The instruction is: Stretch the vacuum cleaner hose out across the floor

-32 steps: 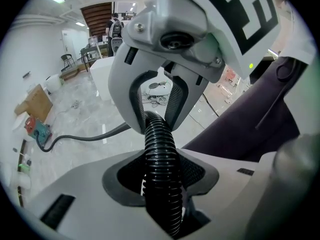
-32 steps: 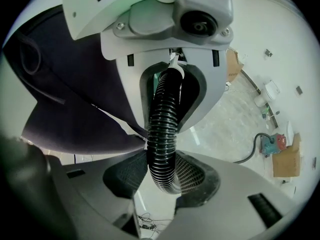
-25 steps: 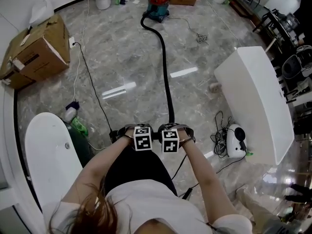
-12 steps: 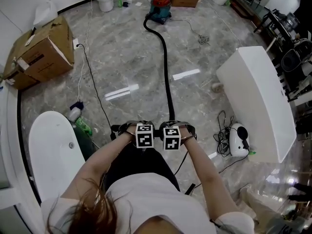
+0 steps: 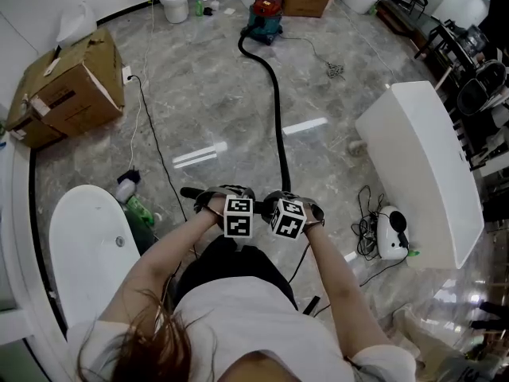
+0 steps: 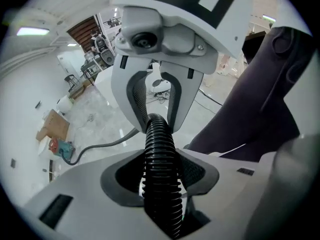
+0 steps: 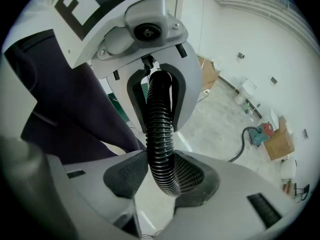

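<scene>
Both of our grippers are clamped on the hose (image 5: 275, 118), so the move ahead turns on how the held part lies against the rest of it. The left gripper (image 6: 162, 178) has its fingers (image 6: 122, 176) closed on the ribbed black tube, and the right gripper (image 7: 161, 176) has its fingers (image 7: 125, 176) closed on it too. The two face each other just in front of our lap, with only a short piece of tube between them.

That held piece lies crosswise, left to right in front of us. The hose end (image 5: 188, 191) pokes out past the left gripper, towards our left. Just beyond the right gripper the tube bends sharply and turns away from us, so the right gripper sits nearer the long run.

From that bend the hose runs up the floor (image 5: 207, 94), away from us, to the vac (image 5: 264, 13) at the far wall. Its long axis is nearly straight ahead of us, leaning a little to the left as it goes. It lies almost straight through the middle and hooks in a small curve just before it meets the vac, so we judge little slack is left.

We think any further pull should go back towards us, along that axis, led by the right gripper, and that pulling to the side would only bend the line
</scene>
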